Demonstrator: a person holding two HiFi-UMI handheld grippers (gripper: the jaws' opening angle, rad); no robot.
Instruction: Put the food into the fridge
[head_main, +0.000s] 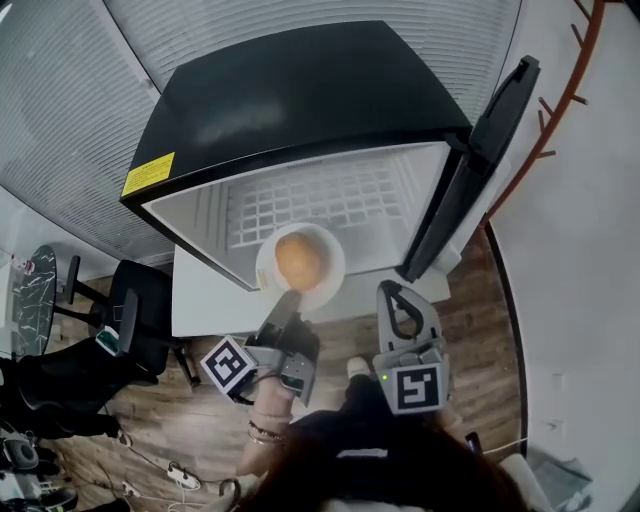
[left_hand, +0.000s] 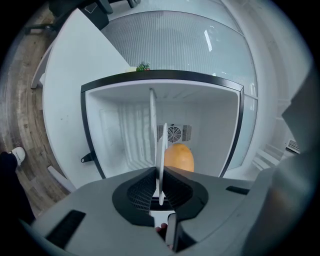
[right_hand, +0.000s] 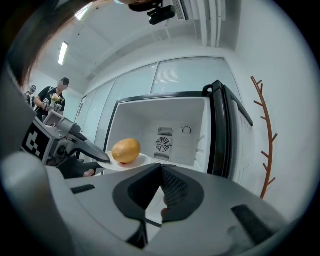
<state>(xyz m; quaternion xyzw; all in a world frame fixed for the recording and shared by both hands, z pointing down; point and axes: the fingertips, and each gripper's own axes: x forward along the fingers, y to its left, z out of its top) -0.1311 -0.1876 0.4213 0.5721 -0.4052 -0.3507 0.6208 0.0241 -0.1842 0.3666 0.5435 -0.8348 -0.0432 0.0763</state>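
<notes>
A small black fridge (head_main: 300, 95) stands open, its door (head_main: 490, 140) swung to the right and its white inside (left_hand: 195, 120) bare apart from a wire rack (head_main: 320, 205). My left gripper (head_main: 287, 312) is shut on the rim of a white plate (head_main: 325, 280), held in front of the opening. An orange-yellow round fruit (head_main: 298, 257) lies on the plate. In the left gripper view the plate (left_hand: 160, 145) shows edge-on with the fruit (left_hand: 178, 157) to its right. My right gripper (head_main: 400, 305) hangs shut and bare just right of the plate (right_hand: 132, 161), level with the fruit (right_hand: 126, 150).
A black office chair (head_main: 130, 315) stands on the wood floor at the left. A brown branch-shaped coat rack (head_main: 565, 95) rises by the white wall at the right. A person (right_hand: 50, 97) stands far off behind the left gripper (right_hand: 75, 142). Cables (head_main: 170, 470) lie on the floor.
</notes>
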